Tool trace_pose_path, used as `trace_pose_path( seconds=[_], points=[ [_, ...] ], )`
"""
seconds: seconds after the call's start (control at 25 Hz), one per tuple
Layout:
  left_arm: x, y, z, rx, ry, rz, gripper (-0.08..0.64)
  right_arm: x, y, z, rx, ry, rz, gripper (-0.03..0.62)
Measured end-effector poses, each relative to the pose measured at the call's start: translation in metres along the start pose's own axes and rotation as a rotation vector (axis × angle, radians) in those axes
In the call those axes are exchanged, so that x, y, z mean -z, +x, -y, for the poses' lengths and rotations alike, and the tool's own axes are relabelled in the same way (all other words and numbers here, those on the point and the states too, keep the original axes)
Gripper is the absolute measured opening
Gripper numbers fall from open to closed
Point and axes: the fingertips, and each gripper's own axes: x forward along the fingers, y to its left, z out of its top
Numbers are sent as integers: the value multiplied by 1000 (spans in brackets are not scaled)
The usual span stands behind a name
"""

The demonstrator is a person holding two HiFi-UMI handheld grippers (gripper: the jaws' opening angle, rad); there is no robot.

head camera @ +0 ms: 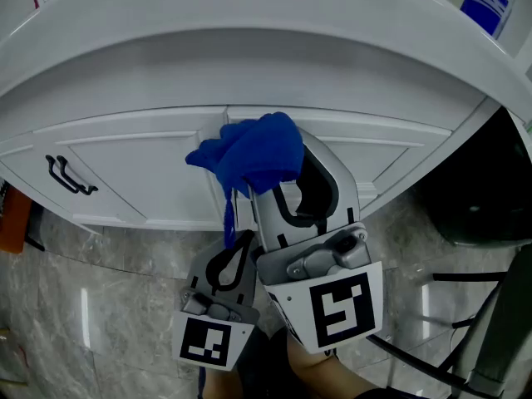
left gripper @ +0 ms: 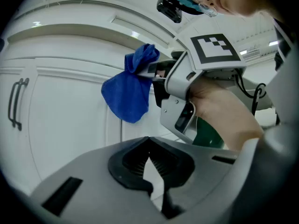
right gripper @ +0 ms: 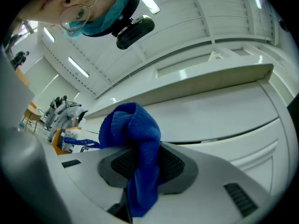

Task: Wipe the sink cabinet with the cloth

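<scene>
The blue cloth (head camera: pixel 253 152) is bunched into a loose wad up against the top of the cabinet front (head camera: pixel 150 173). It sits at the seam where the 2 doors meet, just under the overhanging counter edge (head camera: pixel 249 48). From where I stand it looks pressed to the white face there, though I cannot be sure it is touching.

The right gripper (head camera: pixel 278 191) has the cloth clamped between its 2 jaws. Most of the fabric bulges out past the tips, and a tail of it trails down through the jaws. The left gripper (head camera: pixel 237 252) sits just below and beside it, near the lower part of the doors. Its jaws are closed tip to tip with nothing in them.

As for progress, the cabinet shows no streaks, damp marks or dirt, so I cannot judge how much has been wiped. My guess is the work is at the upper middle strip. The flat door panels on both sides, including the left door with the dark handle (head camera: pixel 66 175), would be left to cover.
</scene>
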Motion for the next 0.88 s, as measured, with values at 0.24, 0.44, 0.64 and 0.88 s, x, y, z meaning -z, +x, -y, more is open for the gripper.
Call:
trace_pose_path(
  seconds=[0.24, 0.44, 0.64, 0.88],
  points=[
    [9, 1, 14, 60, -4, -13, 3, 0, 1, 0, 4, -9, -11, 115],
    [12, 2, 20, 87, -3, -15, 3, 4, 1, -2, -14, -73, -56, 115],
    [16, 7, 30, 123, 8, -11, 3, 4, 0, 0, 3, -100, -60, 115],
    [17, 6, 33, 135, -11, -9, 3, 5, -3, 6, 25, -89, -67, 115]
  ],
)
